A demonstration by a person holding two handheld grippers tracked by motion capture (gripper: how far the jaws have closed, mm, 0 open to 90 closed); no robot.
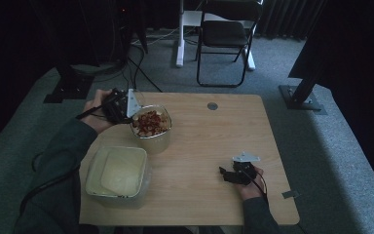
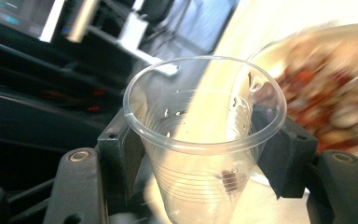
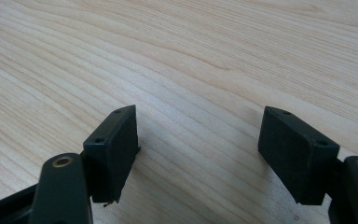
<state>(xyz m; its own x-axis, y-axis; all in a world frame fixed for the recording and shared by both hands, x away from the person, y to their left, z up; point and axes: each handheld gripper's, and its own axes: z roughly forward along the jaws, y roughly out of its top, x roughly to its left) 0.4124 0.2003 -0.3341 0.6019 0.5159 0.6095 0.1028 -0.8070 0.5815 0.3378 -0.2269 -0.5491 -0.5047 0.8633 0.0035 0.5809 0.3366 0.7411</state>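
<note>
A clear plastic cup (image 2: 193,182) sits between the jaws of my left gripper (image 2: 200,135), which is shut on its sides. The cup is tilted and almost empty, with a small brown crumb (image 2: 230,180) inside. Just past it lies a clear tub of red and brown food pieces (image 2: 335,88), blurred. From above, the left gripper (image 1: 126,111) is at the left rim of that food tub (image 1: 151,124), near the table's far left. My right gripper (image 1: 228,174) rests low near the front right of the table. Its jaws (image 3: 198,140) stand open over bare wood.
A second clear tub (image 1: 117,173) with pale contents stands at the front left of the wooden table (image 1: 214,141). A round grommet (image 1: 212,106) is set near the far edge. A black chair (image 1: 224,34) and stand legs are on the floor beyond.
</note>
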